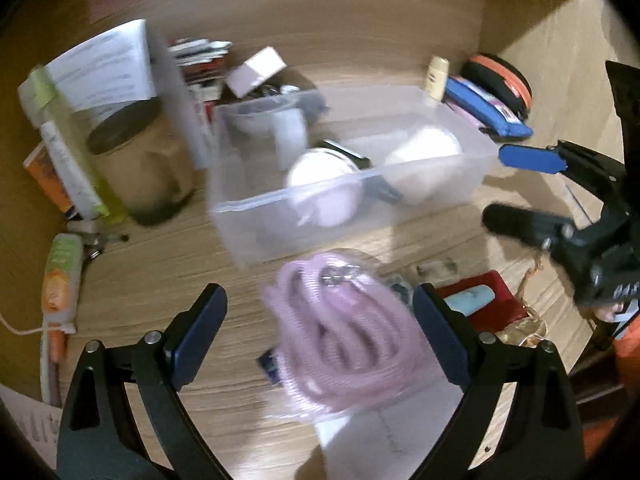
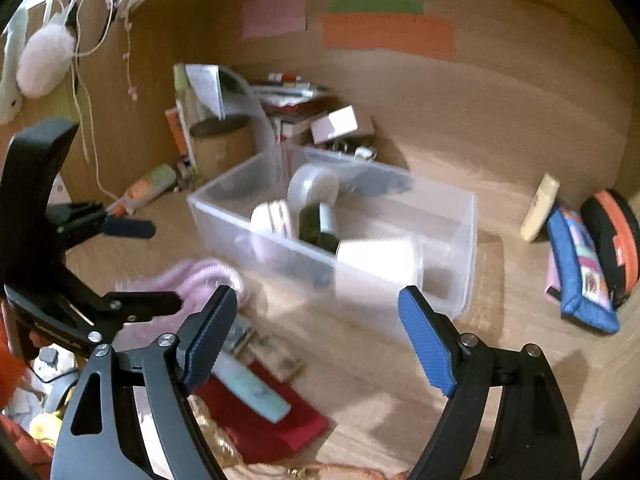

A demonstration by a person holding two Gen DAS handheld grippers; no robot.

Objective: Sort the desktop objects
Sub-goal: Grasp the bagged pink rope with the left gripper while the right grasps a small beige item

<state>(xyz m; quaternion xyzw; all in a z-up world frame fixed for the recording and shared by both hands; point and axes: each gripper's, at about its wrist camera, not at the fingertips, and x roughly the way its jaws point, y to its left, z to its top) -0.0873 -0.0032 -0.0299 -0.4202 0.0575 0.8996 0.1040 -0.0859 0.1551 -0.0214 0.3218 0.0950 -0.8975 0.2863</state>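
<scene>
Both tongs point(image 1: 320, 336) point(image 2: 320, 336) wide open, empty; blurred pink coiled cable point(image 1: 344, 332) between the left pair, untouched.

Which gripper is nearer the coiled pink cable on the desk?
Left. The left gripper stands open with the pink cable between its fingers; the right gripper is open off to the side, near the clear bin.

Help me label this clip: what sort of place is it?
Probably a home study desk set in a wooden alcove: coloured paper notes stuck on the back panel, stacked books in the corner, pencil cases on the wooden desktop, and a clear plastic bin for sorting.
</scene>
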